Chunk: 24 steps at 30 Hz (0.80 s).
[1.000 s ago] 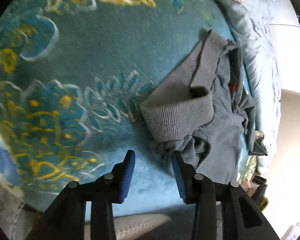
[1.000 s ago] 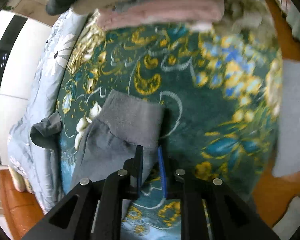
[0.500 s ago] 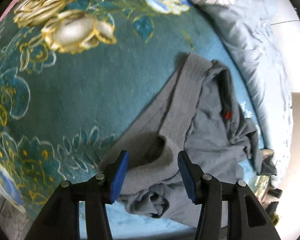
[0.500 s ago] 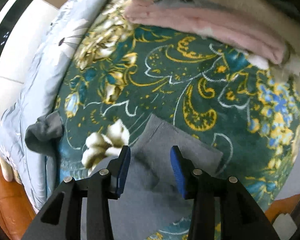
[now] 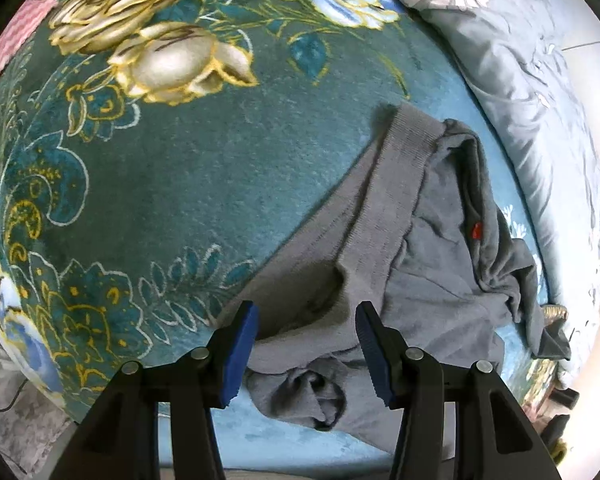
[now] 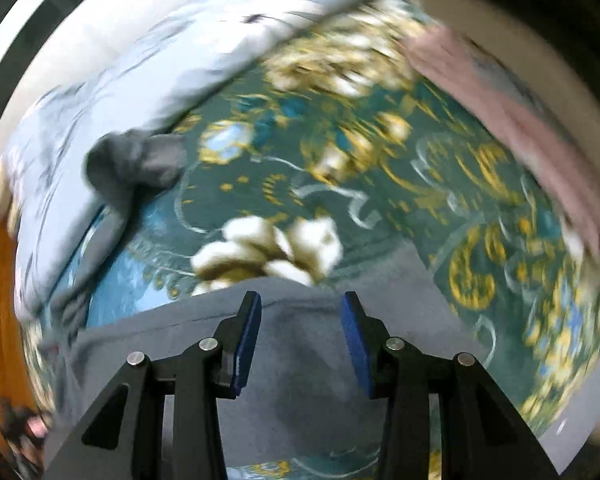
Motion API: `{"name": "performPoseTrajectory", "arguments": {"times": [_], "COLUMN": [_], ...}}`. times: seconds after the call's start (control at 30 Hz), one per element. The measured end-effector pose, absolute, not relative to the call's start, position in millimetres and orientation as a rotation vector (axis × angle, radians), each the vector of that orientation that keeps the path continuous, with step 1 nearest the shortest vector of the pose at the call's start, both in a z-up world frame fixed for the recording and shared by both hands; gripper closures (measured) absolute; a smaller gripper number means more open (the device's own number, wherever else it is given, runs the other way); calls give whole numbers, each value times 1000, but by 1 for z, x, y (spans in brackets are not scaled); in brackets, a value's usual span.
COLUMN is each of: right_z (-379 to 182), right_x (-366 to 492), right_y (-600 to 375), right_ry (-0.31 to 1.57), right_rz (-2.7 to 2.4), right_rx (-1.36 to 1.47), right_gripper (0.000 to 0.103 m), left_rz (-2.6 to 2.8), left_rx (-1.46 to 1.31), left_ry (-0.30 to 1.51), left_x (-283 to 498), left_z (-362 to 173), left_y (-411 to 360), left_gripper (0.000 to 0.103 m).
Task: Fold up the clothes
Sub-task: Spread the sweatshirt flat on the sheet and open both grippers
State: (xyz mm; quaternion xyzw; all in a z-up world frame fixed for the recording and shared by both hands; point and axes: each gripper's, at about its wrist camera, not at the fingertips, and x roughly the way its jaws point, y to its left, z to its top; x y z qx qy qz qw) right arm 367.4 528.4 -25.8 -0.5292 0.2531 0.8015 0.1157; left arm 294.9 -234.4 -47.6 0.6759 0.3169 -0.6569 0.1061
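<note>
At the bottom of the left wrist view, the left claw point(image 5: 306, 340) stands spread with nothing pinched, straddling the ribbed hem of the grey garment point(image 5: 432, 264), likely lining up for a grip on that edge. From there the garment runs crumpled toward the right of the frame across the teal floral blanket point(image 5: 172, 184). Low in the blurred right view, the right claw point(image 6: 300, 332) is likewise spread, hovering over the same grey cloth.

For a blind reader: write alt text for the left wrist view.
The left gripper, jaws open, hovers over the ribbed hem of a crumpled grey garment. It lies on a teal floral blanket, with a pale flowered quilt beyond.
</note>
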Motion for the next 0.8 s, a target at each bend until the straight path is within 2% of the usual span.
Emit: {"name": "performPoseTrajectory", "arguments": {"times": [0.2, 0.27, 0.3, 0.43, 0.5, 0.53, 0.57, 0.67, 0.8], "right_z": [-47, -54, -58, -69, -78, -80, -79, -74, -42], "right_x": [335, 329, 325, 315, 314, 315, 316, 319, 310], "right_y": [486, 471, 465, 456, 450, 448, 448, 450, 469], "right_ry": [435, 326, 274, 235, 200, 171, 171, 201, 244], "right_rz": [2489, 2526, 2539, 2522, 2462, 2445, 2441, 2446, 2511], "right_rx": [-1823, -1888, -1901, -1946, -1990, -1994, -1985, -1944, -1811], "right_gripper": [60, 51, 51, 52, 72, 87, 95, 102, 102], "left_rz": [-1938, -1942, -1943, -1979, -1999, -2001, -1999, -1987, -1996], "left_rx": [2017, 2014, 2012, 1987, 1984, 1985, 1988, 1995, 1997], "left_ry": [894, 891, 890, 904, 890, 885, 881, 887, 898], "left_x": [294, 295, 295, 296, 296, 296, 296, 295, 293], "left_z": [-49, -47, -46, -39, -36, -37, -38, -41, -36], "left_y": [-227, -227, -227, -231, -231, -231, -232, -230, -226], "left_gripper": [46, 46, 46, 46, 46, 45, 45, 45, 45]}}
